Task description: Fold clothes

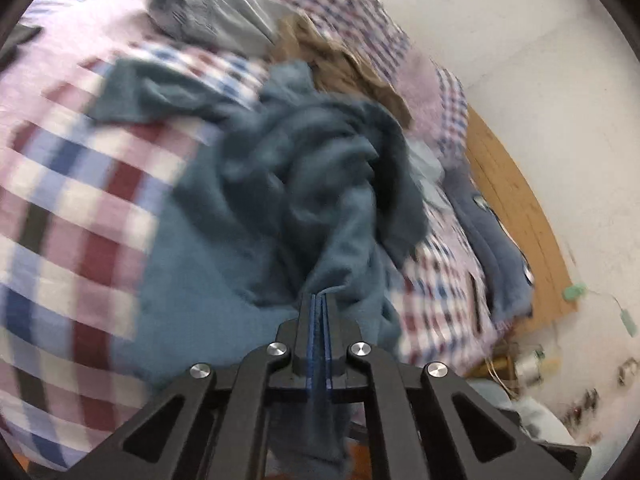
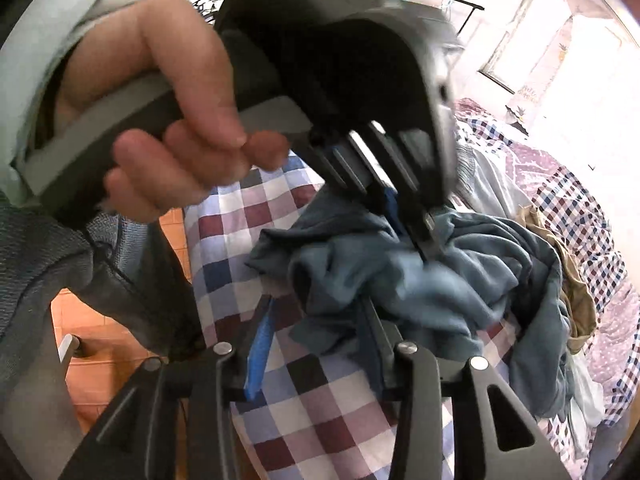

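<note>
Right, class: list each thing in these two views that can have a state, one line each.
Left tongs: shut on the teal cloth.
Right tongs: open, cloth draped over one finger.
Crumpled teal fleece garment: bunched, unfolded, on the bed.
Grey garment: crumpled, unfolded.
Tan garment: crumpled, unfolded.
Checked bedsheet: spread flat.

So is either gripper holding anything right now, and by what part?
The left gripper is shut on the blue garment, pinching a bunched fold at its near edge. The right gripper stands open, gripping nothing.

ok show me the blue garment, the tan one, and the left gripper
blue garment (image 1: pixel 280 168), left wrist view, bunched middle folds.
tan garment (image 1: pixel 340 64), left wrist view, crumpled centre.
left gripper (image 1: pixel 319 300), left wrist view, closed tips pinching blue fabric.
</note>
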The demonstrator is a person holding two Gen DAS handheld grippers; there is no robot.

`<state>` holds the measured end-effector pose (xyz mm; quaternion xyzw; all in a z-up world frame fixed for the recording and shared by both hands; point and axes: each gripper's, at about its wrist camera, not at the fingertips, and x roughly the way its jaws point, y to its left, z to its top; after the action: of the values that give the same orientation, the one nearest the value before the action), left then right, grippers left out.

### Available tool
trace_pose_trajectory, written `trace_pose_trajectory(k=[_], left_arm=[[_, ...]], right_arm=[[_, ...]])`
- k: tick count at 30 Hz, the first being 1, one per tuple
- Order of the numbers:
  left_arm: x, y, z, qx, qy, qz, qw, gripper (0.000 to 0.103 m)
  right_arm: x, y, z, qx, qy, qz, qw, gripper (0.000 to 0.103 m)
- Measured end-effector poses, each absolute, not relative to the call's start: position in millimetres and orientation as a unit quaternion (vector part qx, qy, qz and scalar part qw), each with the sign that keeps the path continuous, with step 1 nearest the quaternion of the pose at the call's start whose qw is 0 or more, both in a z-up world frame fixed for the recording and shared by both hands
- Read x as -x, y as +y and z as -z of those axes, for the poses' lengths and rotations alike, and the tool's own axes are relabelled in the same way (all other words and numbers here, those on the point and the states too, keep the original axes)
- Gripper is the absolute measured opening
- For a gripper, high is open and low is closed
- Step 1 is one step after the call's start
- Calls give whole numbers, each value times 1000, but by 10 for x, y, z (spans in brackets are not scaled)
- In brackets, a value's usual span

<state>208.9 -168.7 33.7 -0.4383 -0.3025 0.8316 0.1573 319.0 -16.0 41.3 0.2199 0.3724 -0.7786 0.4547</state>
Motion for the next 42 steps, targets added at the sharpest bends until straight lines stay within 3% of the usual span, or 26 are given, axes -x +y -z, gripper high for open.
trace_pose_trajectory(k=[6,11,15,24,25,26,27,34,37,40,41,42], left_arm=[[-2095,-2154,-340,406,-342,-845,63,1],[-2060,-2287,-290,402,-350,-846,29,1],[-2044,-2371,-262,401,-356,-844,20,1],[-2071,-2342,-212,407,-359,-840,26,2],[-2071,-2341,-208,408,-359,-839,27,2],[-2067,-2338,-203,409,-359,-838,28,1],[-2063,-2334,-204,410,-359,-838,29,1],[-2042,-2325,-204,410,-365,-835,32,1],[-2035,-2316,-203,411,-363,-835,32,2],[-2031,-2311,-208,411,-362,-836,31,2],[-2030,-2309,-211,410,-362,-837,30,2],[-2027,-2301,-216,409,-360,-838,31,2]], right_arm=[[-2793,244,-622,-265,289,808,440,44],[-2199,729,-714,-334,147,842,398,45],[-2058,772,-674,-359,89,835,408,45],[-2257,262,-461,-357,103,798,474,44],[-2250,242,-454,-358,102,799,472,33],[-2243,228,-453,-358,104,801,468,5],[-2227,219,-450,-358,109,806,459,0],[-2052,742,-830,-319,20,839,440,0],[-2032,857,-819,-340,3,835,433,5],[-2101,718,-713,-369,6,819,440,18],[-2139,645,-674,-379,9,809,449,31],[-2190,584,-654,-380,13,803,459,38]])
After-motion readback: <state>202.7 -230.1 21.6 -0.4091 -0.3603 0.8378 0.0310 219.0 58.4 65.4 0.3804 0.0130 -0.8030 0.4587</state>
